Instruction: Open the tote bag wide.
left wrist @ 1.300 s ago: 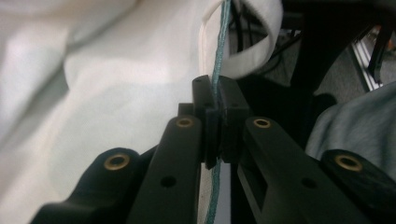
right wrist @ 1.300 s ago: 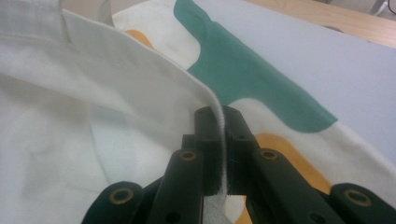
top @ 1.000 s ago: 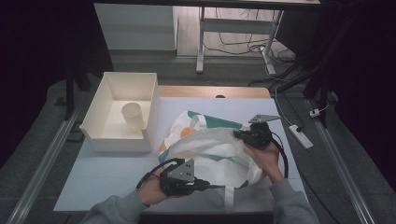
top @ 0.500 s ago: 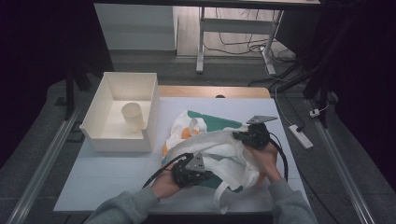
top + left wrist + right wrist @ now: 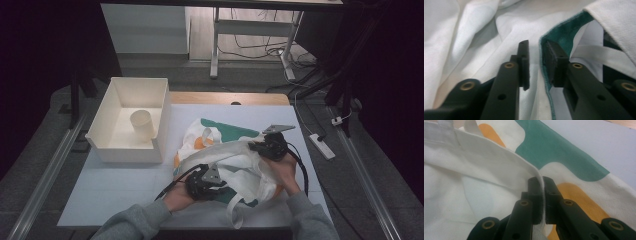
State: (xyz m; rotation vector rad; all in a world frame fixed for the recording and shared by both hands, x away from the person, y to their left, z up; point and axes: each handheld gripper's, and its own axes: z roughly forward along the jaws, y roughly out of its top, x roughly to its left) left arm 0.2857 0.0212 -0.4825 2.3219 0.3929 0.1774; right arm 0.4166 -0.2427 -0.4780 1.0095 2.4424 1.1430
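The right hand-held gripper (image 5: 542,200) is clenched on the white cloth bag with green and orange patches (image 5: 499,170); the left hand-held gripper (image 5: 536,65) stands released (green hem between its jaws).

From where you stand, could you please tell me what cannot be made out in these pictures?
- Inside of the white cloth tote bag with green and orange patches: high view, hidden by its own folds.
- Contents of the small cream paper cup in the white open box: high view, too small.
- Left hand-held gripper contact with the green-edged hem: left gripper view, blurred, gap visible.
- Bag underside: against the table.
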